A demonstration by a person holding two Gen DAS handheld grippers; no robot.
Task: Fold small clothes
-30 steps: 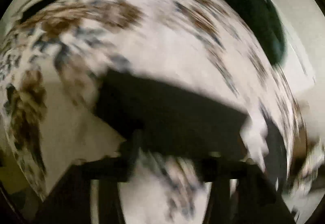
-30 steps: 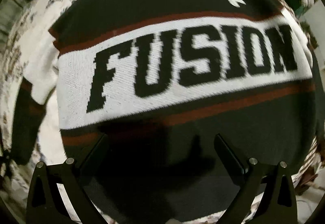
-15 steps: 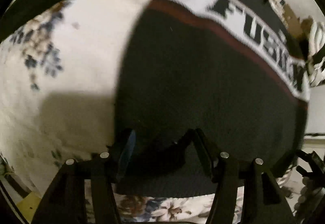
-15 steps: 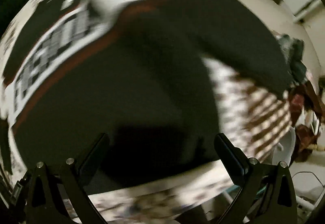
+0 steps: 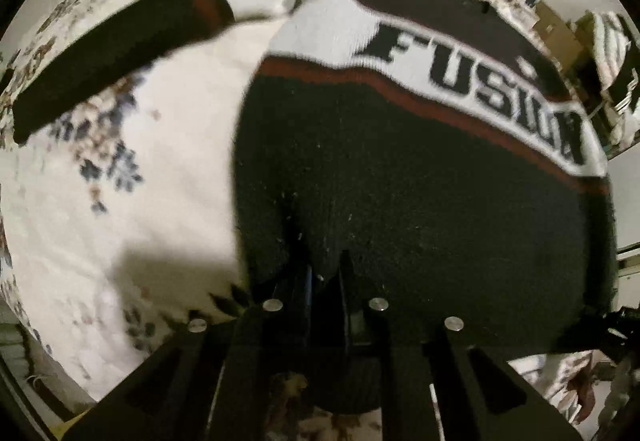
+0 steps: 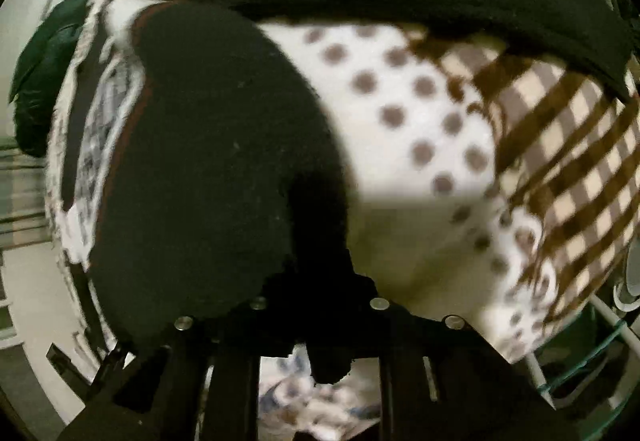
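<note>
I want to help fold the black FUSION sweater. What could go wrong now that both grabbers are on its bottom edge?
1. The left hand-held gripper pinches only a small tuck of the sweater hem, so the knit might slip out when lifted.
2. The right hand-held gripper is closing on the hem's other corner, with the dotted cloth beside it, so it might get dragged along.
3. The sleeve is sprawled sideways and might fold crooked.

We see a black sweater (image 5: 420, 201) of coarse, matt knit, flecked with lint, its white band woolly. The floral bedspread (image 5: 132, 225) looks like soft matt cotton. A dotted cloth (image 6: 416, 129) and a checked cloth (image 6: 568, 161) seem fleecy. Both grippers are matt black plastic with shiny metal pins.
</note>
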